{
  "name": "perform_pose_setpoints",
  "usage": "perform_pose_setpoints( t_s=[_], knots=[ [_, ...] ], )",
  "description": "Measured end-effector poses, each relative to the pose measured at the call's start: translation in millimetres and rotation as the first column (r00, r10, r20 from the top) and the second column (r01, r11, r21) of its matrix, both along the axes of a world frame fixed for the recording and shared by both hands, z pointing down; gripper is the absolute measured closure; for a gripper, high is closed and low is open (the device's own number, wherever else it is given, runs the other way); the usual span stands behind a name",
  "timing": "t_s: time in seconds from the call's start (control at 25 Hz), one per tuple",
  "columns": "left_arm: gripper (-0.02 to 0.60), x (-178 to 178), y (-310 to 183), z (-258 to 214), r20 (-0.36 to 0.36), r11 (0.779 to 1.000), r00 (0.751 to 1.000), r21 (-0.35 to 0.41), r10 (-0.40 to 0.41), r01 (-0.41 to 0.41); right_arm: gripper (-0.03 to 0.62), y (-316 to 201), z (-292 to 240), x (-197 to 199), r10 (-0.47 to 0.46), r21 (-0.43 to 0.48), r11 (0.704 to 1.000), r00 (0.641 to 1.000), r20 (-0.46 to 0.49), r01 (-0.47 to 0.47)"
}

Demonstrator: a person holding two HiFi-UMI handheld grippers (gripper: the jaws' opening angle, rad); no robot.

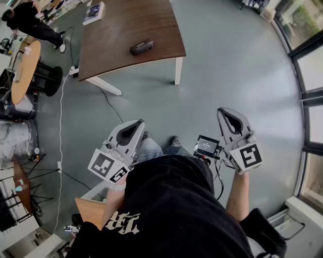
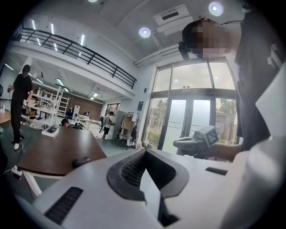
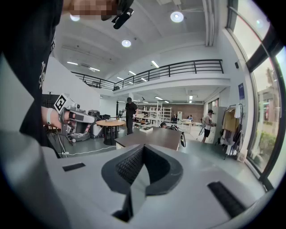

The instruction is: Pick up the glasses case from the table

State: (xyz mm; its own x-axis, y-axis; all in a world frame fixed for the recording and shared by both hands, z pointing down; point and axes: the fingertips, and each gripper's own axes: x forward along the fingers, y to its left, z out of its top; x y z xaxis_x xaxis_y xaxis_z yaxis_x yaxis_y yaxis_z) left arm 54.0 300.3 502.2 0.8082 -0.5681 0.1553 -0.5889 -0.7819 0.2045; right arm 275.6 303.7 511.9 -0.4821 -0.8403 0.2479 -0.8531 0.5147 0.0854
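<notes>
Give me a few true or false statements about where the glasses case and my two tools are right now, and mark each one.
1. The glasses case lies on the brown table. True.
2. The right tool is shut on the case. False: its jaws are together with nothing between them, well away from the table.
3. The left tool touches the table. False: it is held close to the person's body, over the floor.
4. A flat book-like thing lies on the same table, apart from the case. True.
5. The left tool is empty, with its jaws together. True.
</notes>
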Motion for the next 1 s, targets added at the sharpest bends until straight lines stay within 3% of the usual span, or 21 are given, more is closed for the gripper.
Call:
perform_pose_setpoints(
  t_s=[0.4,0.84,1.0],
  knots=[
    [0.575,-1,-6,2,-0.039,1.0,0.999,-0.009,0.018,-0.018,0.608,1,6,-7,0.01,-0.021,1.0,1.0,0.004,-0.009],
    [0.575,0,-64,19,-0.082,0.993,0.991,-0.049,0.101,-0.105,0.608,-28,4,-16,0.034,-0.021,0.999,0.999,-0.015,-0.034],
    [0.575,0,-89,26,-0.082,0.99,0.99,-0.068,0.117,-0.123,0.608,-44,9,-17,0.062,-0.067,0.996,0.996,-0.06,-0.066]
  ],
)
